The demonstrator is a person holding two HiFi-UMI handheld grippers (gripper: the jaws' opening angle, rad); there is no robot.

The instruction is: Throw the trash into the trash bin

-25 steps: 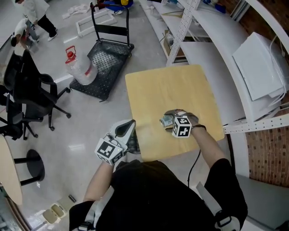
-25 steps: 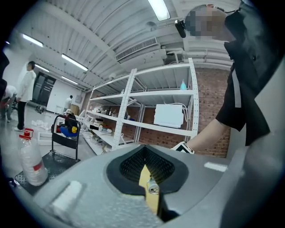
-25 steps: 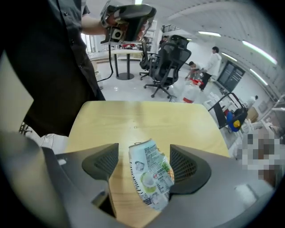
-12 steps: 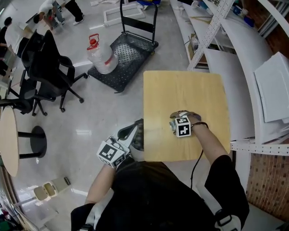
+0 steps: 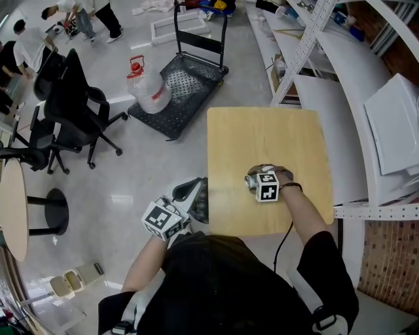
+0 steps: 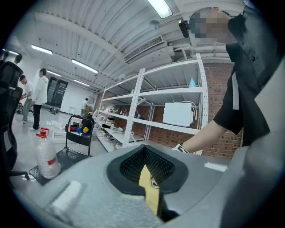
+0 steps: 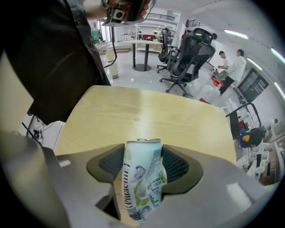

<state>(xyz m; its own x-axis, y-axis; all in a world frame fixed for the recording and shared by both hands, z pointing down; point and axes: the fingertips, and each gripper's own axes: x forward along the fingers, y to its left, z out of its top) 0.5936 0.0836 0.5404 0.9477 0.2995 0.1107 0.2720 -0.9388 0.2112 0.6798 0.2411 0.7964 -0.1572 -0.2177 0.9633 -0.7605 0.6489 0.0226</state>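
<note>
The right gripper (image 7: 142, 150), its jaws just closing, pinches a dented white printed metal can (image 7: 140, 185) near the smooth pale-wood table's (image 5: 262, 134) near edge. The left gripper's (image 6: 143, 155) jaws meet, empty.

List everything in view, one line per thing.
Crumpled metal drinks can: one, white and green, between the jaws of the right gripper.
Square wooden table: one, pale, centre.
Black mesh platform cart: one, black, beyond the table.
Clear plastic jug with red cap: one, clear, at the cart's left edge.
Black office chairs: at least two, black, left floor.
White metal shelving: one run, white, right.
People: several, mixed clothes, far left.
Right gripper: one, grey, jaws just closed further, pressing the can.
Left gripper: one, grey, jaws together, empty.
</note>
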